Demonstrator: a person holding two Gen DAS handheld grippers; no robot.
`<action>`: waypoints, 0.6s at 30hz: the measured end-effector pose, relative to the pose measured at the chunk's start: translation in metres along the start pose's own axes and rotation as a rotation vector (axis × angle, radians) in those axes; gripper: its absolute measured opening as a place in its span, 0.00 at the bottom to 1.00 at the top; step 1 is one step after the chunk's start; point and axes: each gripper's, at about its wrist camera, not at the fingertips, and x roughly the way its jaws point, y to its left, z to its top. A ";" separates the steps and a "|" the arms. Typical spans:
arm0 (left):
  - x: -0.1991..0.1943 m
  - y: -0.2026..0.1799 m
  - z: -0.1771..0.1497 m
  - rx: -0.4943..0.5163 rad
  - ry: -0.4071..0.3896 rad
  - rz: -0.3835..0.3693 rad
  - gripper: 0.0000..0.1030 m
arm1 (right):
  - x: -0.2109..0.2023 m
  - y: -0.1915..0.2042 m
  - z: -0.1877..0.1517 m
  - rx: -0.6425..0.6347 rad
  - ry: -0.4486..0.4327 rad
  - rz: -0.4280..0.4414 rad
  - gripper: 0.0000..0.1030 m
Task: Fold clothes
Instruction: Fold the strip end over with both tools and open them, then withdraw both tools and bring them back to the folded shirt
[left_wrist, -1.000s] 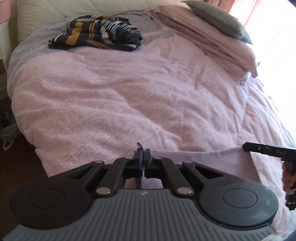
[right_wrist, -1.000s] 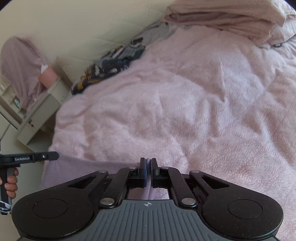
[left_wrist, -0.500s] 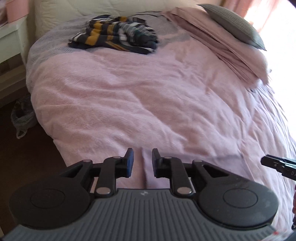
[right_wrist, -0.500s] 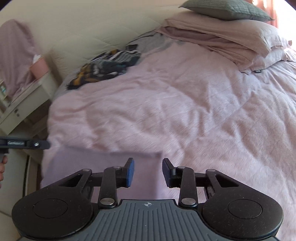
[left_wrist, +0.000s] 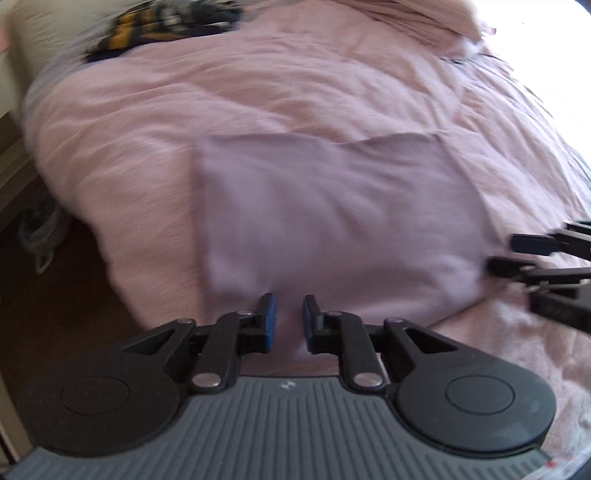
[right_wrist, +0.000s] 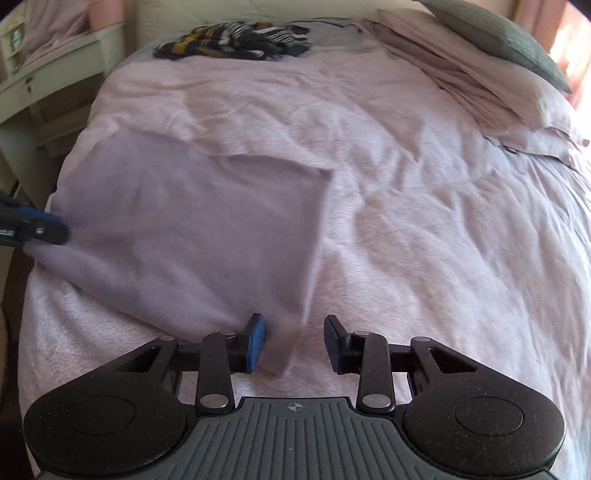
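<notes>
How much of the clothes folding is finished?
Done: the lilac garment lies spread flat on the pink bed cover. In hand: nothing; the left tool and right tool are both open at its near edge. Left: folding it, plus the striped clothes heaped near the headboard.

We see bed (right_wrist: 424, 192) ahead of gripper, pink cover rumpled. Pillows (right_wrist: 491, 70) far right, grey one on top. Pale nightstand (right_wrist: 44, 77) far left. Dark floor (left_wrist: 55, 314) lower left. Bright daylight from right.
</notes>
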 end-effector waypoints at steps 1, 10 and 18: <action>-0.006 0.010 -0.002 -0.035 0.005 0.026 0.12 | -0.008 -0.001 0.001 0.011 -0.017 -0.002 0.30; -0.027 0.013 -0.013 -0.086 0.120 0.042 0.15 | 0.011 0.009 -0.004 0.098 0.219 0.055 0.30; -0.067 0.014 -0.004 -0.147 0.237 0.108 0.27 | -0.058 -0.007 0.017 0.276 0.154 0.216 0.56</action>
